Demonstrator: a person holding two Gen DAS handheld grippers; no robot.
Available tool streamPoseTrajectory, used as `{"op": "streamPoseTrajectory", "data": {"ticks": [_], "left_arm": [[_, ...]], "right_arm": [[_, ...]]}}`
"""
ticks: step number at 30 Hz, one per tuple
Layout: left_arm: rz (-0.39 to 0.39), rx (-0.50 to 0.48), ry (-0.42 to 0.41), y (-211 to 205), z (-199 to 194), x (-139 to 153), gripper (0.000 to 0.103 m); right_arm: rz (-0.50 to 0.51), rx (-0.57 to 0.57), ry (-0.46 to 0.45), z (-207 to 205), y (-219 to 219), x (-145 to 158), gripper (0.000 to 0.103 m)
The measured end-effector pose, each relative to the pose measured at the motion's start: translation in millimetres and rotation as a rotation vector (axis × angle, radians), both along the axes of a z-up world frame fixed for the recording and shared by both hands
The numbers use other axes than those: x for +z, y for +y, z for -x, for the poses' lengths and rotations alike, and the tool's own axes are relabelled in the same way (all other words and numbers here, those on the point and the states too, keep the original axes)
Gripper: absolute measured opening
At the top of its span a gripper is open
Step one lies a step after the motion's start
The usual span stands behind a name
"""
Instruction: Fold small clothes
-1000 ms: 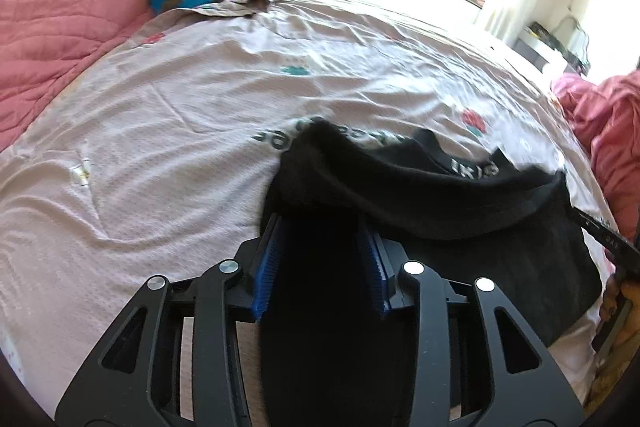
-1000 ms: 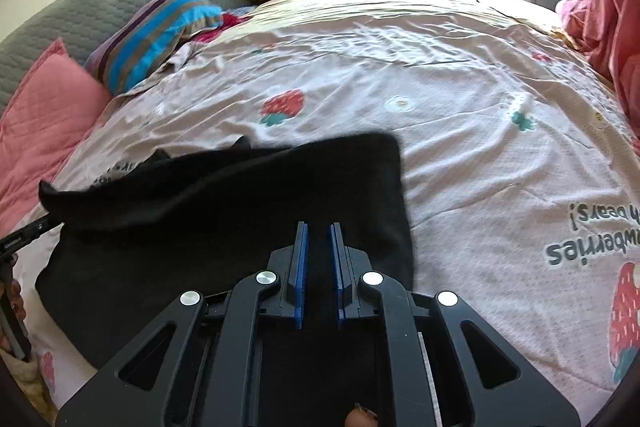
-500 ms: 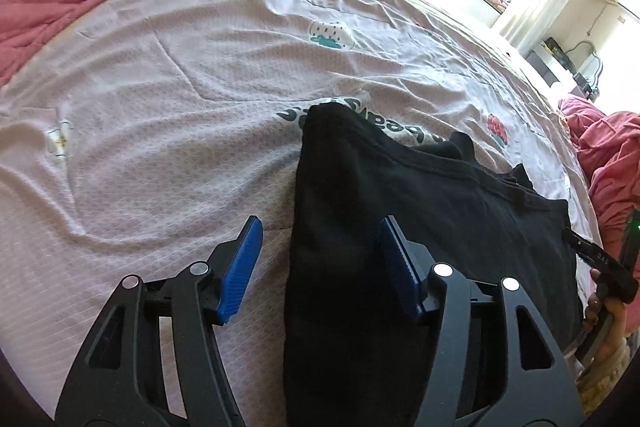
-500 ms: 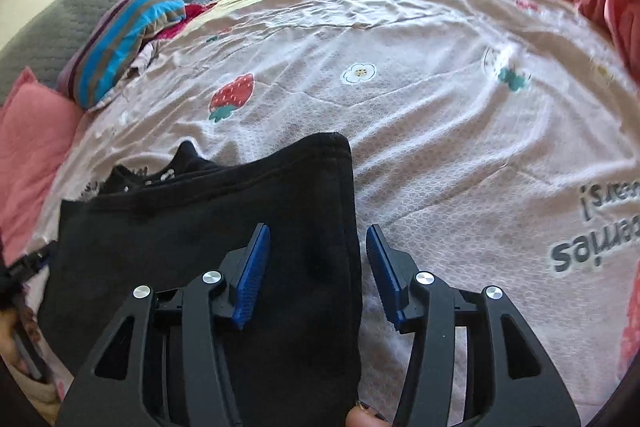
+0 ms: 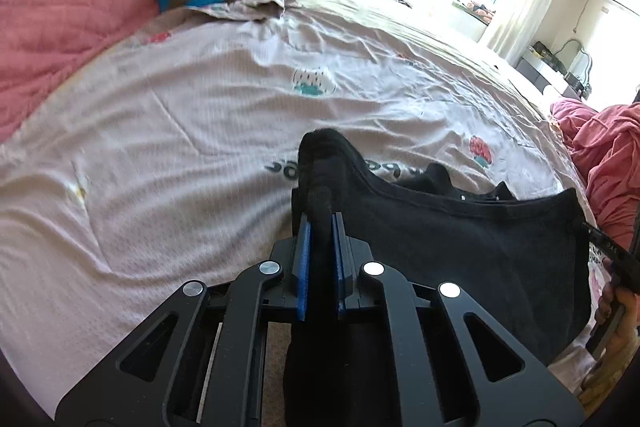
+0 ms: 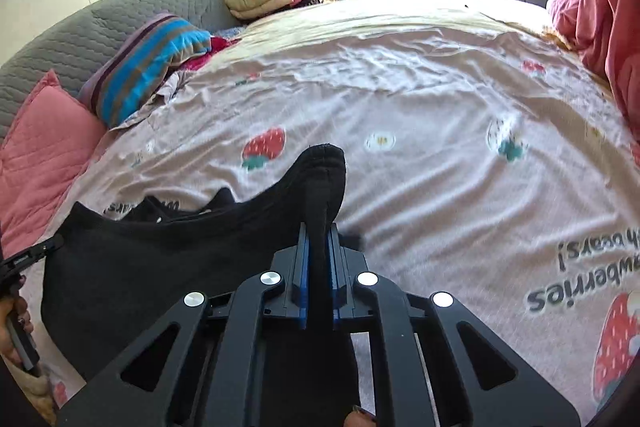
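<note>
Two tools pinch the black top: left tool at nine o'clock, right tool at three. Thick bunched corners could slip out, and the fold would flop.

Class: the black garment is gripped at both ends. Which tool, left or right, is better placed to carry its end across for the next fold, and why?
Neither clearly. The left tool and the right tool are each shut on a bunched corner of the black garment, which sags between them over the bedsheet. Probably both move together.
</note>
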State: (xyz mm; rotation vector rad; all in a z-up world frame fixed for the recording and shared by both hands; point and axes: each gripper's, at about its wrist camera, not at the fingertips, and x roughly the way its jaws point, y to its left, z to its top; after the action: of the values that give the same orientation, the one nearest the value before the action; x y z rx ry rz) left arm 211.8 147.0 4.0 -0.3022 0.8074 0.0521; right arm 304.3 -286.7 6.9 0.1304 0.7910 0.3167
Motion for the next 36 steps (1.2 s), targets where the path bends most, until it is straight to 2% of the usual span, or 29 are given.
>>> {"op": "streamPoseTrajectory", "data": {"ticks": [3, 6, 8, 11, 14, 16, 18, 22, 25, 30, 34, 36], "left_arm": [[-0.019, 0.019, 0.025, 1, -5, -12, 0.004], [0.001, 0.036, 0.081, 5, -7, -37, 0.004], [0.009, 0.037, 0.089, 6, -4, -46, 0.004], [-0.008, 0.037, 0.088, 4, 0, -44, 0.006], [-0.021, 0.038, 0.073, 3, 6, -34, 0.015], [-0.030, 0.037, 0.056, 0, 11, -27, 0.024], [-0.052, 0.031, 0.031, -7, 20, -17, 0.030], [-0.073, -0.011, 0.007, -27, 32, -4, 0.045], [-0.093, -0.051, 0.016, -43, 37, 0, 0.054], [-0.071, -0.119, 0.059, -63, 42, -4, 0.064], [-0.034, -0.153, 0.106, -73, 49, -20, 0.066], [-0.054, -0.159, 0.113, -76, 54, -26, 0.066]], "right_arm": [[0.013, -0.022, 0.035, -10, 0, -13, 0.007], [0.050, -0.053, 0.102, -16, 1, -35, 0.007], [0.054, -0.067, 0.122, -14, 0, -45, 0.008], [0.094, -0.082, 0.113, -8, 2, -43, 0.013], [0.118, -0.083, 0.088, 1, 4, -36, 0.019], [0.117, -0.052, 0.057, 15, 6, -28, 0.023], [0.110, -0.020, 0.037, 25, 8, -22, 0.038], [0.125, 0.063, 0.004, 52, 22, -11, 0.041], [0.129, 0.124, -0.005, 67, 34, -5, 0.046], [0.158, 0.224, -0.003, 90, 60, -5, 0.052], [0.192, 0.265, 0.037, 97, 73, -18, 0.053], [0.205, 0.257, 0.063, 101, 71, -25, 0.053]]}}
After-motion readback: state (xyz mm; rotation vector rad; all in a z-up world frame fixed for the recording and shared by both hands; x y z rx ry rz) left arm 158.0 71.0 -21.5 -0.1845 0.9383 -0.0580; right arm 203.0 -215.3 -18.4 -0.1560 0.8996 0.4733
